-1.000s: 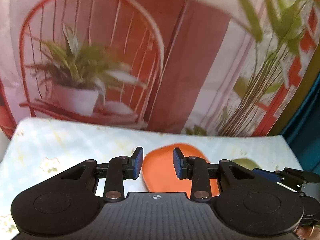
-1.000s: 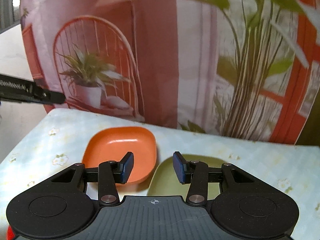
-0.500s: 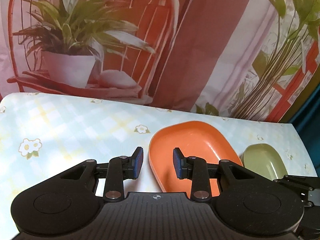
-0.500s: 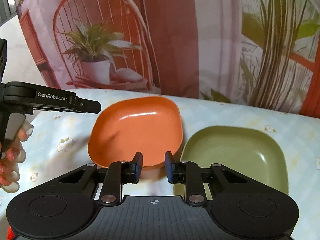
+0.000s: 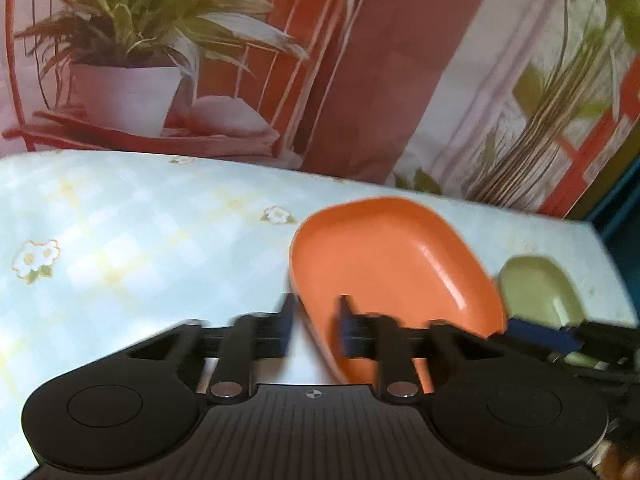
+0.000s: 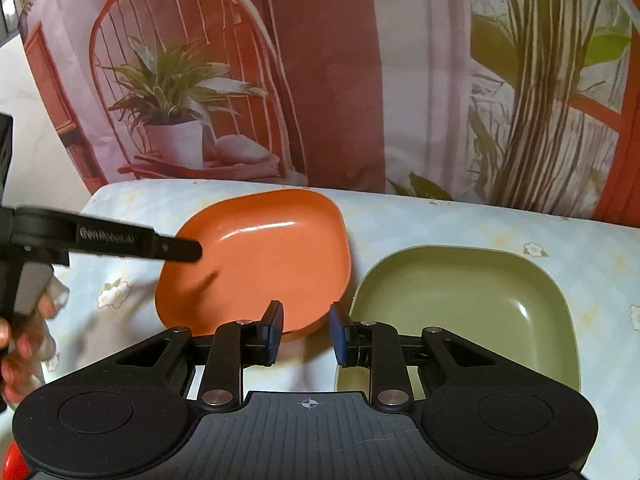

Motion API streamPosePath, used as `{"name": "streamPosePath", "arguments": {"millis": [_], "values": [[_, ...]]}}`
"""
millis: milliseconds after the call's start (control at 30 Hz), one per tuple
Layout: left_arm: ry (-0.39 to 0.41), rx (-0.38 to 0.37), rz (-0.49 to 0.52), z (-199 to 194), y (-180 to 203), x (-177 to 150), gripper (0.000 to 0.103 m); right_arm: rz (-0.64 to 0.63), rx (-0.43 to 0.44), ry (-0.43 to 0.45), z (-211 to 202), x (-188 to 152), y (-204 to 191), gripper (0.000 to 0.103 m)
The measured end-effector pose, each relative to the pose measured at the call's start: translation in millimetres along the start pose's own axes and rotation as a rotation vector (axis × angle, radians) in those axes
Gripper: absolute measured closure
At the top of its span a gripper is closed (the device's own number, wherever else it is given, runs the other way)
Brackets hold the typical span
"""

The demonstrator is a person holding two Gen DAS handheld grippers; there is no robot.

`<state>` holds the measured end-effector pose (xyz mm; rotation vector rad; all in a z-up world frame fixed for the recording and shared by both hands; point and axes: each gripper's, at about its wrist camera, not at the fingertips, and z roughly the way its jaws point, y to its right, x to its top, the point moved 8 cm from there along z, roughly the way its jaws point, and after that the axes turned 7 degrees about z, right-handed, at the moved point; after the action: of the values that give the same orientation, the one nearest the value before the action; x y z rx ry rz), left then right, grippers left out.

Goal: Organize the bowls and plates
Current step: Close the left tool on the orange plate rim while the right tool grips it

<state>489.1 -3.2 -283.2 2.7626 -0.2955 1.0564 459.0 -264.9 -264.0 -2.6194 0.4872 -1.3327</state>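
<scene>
An orange plate (image 6: 260, 256) lies on the flowered tablecloth, with an olive green plate (image 6: 464, 308) to its right. My left gripper (image 5: 314, 326) is open, with the orange plate's (image 5: 392, 272) near left rim between its fingers; whether they touch it I cannot tell. That gripper also shows from the side in the right wrist view (image 6: 176, 249), its fingertip over the orange plate's left part. My right gripper (image 6: 306, 330) is open and empty, just in front of the gap between the two plates. The green plate (image 5: 536, 290) shows small in the left wrist view.
The table (image 5: 140, 240) wears a pale blue checked cloth with flowers. A printed backdrop (image 6: 320, 80) with a chair and plants hangs right behind its far edge. A hand (image 6: 24, 344) holds the left gripper. A red object (image 6: 14, 460) peeks in at the lower left.
My left gripper has moved in and its fingers now straddle the orange plate's rim. My right gripper has opened wider and come closer to the plates.
</scene>
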Motion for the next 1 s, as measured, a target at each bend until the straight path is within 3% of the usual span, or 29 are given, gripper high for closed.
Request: {"name": "streamPosePath", "arguments": {"millis": [433,533,600,1000], "values": [[0.006,-0.016,0.019,-9,-7,-9,0.09,0.022,0.018,0.013,7,1,-1,0.079],[0.017,-0.004,0.028,-16,-6,-9,0.092,0.024,0.011,0.028,5,3,-1,0.086],[0.025,-0.014,0.03,-23,-4,-8,0.092,0.028,0.011,0.042,0,5,0,0.09],[0.072,-0.067,0.088,-79,45,-7,0.091,0.076,0.021,0.114,-67,7,16,0.092]]}}
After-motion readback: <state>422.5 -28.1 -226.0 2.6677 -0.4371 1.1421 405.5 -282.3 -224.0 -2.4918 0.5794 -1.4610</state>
